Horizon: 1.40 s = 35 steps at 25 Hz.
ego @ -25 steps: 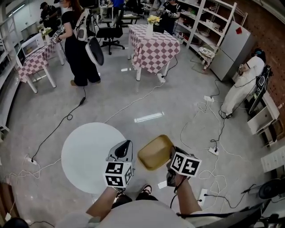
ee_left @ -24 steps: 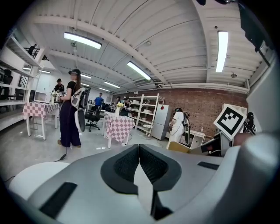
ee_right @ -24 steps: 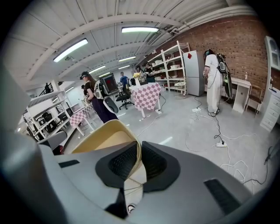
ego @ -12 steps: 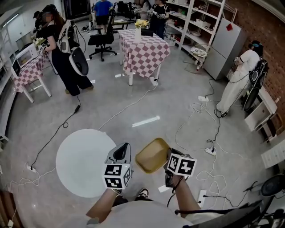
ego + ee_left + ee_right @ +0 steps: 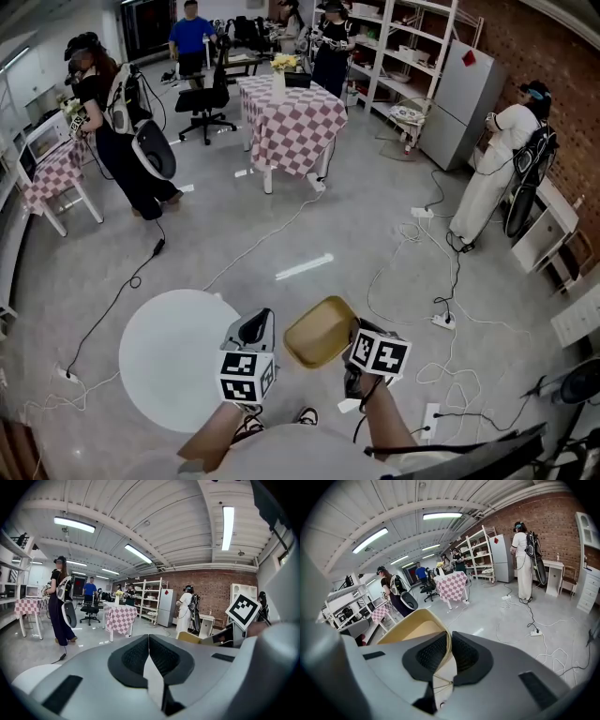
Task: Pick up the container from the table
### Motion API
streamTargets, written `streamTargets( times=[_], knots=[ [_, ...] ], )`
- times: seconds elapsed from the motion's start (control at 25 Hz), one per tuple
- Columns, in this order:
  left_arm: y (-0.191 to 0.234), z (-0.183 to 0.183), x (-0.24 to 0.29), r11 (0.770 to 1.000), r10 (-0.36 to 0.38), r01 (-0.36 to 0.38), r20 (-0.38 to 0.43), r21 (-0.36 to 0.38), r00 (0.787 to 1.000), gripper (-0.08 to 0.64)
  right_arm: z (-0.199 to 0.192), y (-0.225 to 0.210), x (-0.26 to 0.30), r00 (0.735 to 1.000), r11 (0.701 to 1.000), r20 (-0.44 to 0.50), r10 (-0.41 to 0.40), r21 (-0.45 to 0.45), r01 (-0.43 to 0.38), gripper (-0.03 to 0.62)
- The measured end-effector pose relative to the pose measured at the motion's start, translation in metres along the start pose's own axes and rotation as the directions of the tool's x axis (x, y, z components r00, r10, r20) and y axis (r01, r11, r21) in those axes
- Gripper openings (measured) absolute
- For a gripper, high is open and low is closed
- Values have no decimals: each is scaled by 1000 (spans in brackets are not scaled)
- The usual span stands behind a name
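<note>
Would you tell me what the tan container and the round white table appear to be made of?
The container looks like thin moulded plastic or pulp fibre in matte tan. Its wall shows as a slim edge pinched in the right gripper, with rounded corners and no gloss. The round table has a smooth, even white top, perhaps laminate or painted board; the look leaves that open.

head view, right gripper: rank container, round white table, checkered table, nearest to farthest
1. Container: its rim is clamped in the right gripper jaws.
2. Round white table: to the gripper's left.
3. Checkered table: far across the room, at the top of the view.
</note>
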<state>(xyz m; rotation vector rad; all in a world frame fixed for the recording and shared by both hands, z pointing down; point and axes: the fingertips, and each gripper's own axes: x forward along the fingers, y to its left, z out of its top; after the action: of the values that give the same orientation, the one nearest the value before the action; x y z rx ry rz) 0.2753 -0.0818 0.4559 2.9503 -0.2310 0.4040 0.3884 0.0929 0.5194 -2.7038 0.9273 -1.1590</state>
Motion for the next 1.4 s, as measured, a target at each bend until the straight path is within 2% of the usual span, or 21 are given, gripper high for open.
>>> streamTargets(
  times=[0.4,0.84,1.4],
  knots=[
    [17,-6,-3,1000,2,-2,-12,-13,1000,17,-1,11,2,1000,1000,-7,-1,-9,1,55],
    [27,-9,-2,999,12,-12,-5,-42,1000,17,-3,16,4,1000,998,-18,-16,-62,15,52],
    [23,-11,1,999,7,-8,-14,-48,1000,17,-3,13,3,1000,997,-20,-19,-72,18,51]
  ],
)
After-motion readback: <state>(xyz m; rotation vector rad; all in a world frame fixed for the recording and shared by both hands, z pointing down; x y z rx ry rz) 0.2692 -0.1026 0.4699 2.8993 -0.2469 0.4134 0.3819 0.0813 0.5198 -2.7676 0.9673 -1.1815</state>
